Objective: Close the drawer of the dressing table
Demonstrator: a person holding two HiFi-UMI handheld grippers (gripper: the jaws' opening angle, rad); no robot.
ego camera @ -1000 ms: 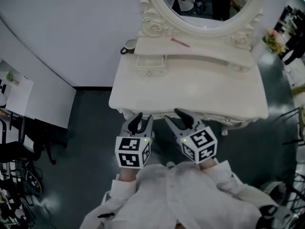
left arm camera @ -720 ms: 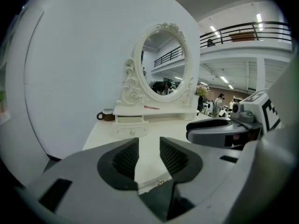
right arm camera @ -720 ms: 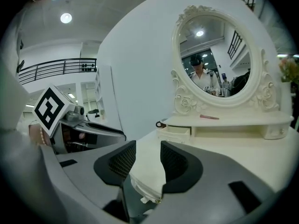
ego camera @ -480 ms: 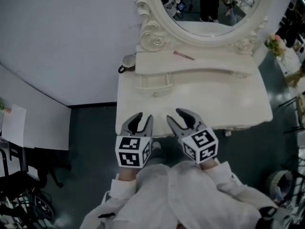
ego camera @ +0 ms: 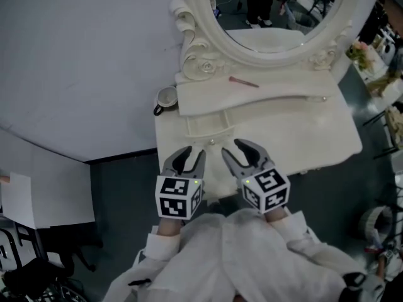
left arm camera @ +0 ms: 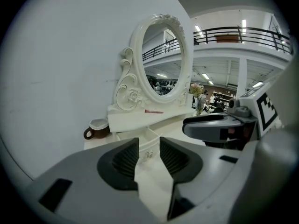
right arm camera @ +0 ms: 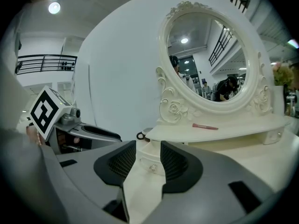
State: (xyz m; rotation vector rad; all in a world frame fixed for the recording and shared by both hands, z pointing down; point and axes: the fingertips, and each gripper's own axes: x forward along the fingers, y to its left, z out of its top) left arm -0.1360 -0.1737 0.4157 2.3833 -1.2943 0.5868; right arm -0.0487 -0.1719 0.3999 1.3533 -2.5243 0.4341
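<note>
The white dressing table (ego camera: 302, 131) is standing against a pale wall, and its oval mirror (ego camera: 271, 11) in a carved frame is rising behind a raised shelf (ego camera: 264, 93). The small drawer (ego camera: 211, 124) under the left end of that shelf is sitting pulled out over the tabletop, its round knob (ego camera: 212, 141) facing the person. A brown mug (ego camera: 167, 97) with a white inside is standing just left of the shelf, near the back left corner, and a thin pink stick (ego camera: 243, 82) is lying on the shelf top. Flowers (ego camera: 360, 52) are showing past the table's right end.

The left gripper (ego camera: 189, 159) and the right gripper (ego camera: 238, 151) are hovering side by side over the front left part of the table, both pointing at the open drawer and touching nothing. Each gripper's jaws are standing apart with nothing between them. In the left gripper view the drawer (left arm camera: 148, 141) and its knob (left arm camera: 149, 154) are showing through the gap between the pads; in the right gripper view the drawer front (right arm camera: 150, 160) is filling that gap in the same way. The person's white sleeves (ego camera: 252, 250) are filling the bottom of the head view
</note>
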